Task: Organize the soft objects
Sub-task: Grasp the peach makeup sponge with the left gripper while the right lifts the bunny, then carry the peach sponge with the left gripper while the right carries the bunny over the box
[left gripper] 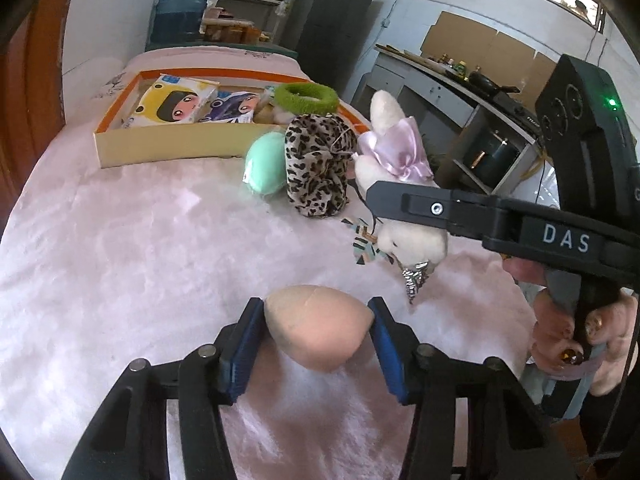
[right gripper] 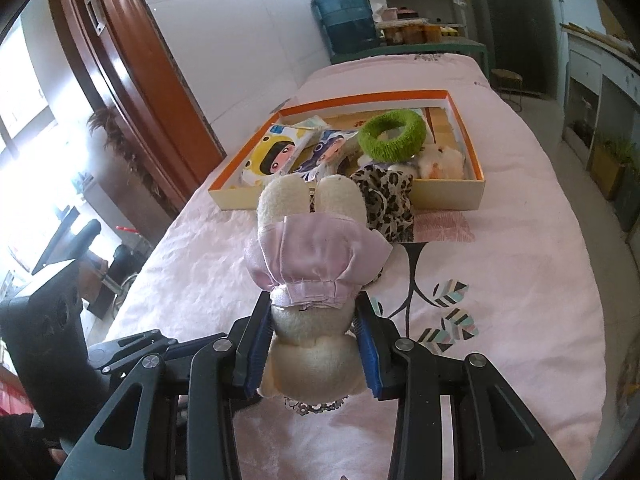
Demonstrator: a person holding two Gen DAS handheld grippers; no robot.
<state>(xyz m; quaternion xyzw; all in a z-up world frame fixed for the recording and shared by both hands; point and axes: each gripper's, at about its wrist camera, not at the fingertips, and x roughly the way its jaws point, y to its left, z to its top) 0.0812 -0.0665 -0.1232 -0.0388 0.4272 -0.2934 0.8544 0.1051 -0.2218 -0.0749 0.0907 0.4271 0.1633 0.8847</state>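
Pink blanket [right gripper: 500, 280], cream plush bunny [right gripper: 312, 344]

Bright window daylight, glare at left; fisheye-warped edges.

White letters "DAS" stand on the right gripper [left gripper: 372, 200] body.

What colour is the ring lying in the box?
Green; the ring shows best in the right wrist view, resting in the box.
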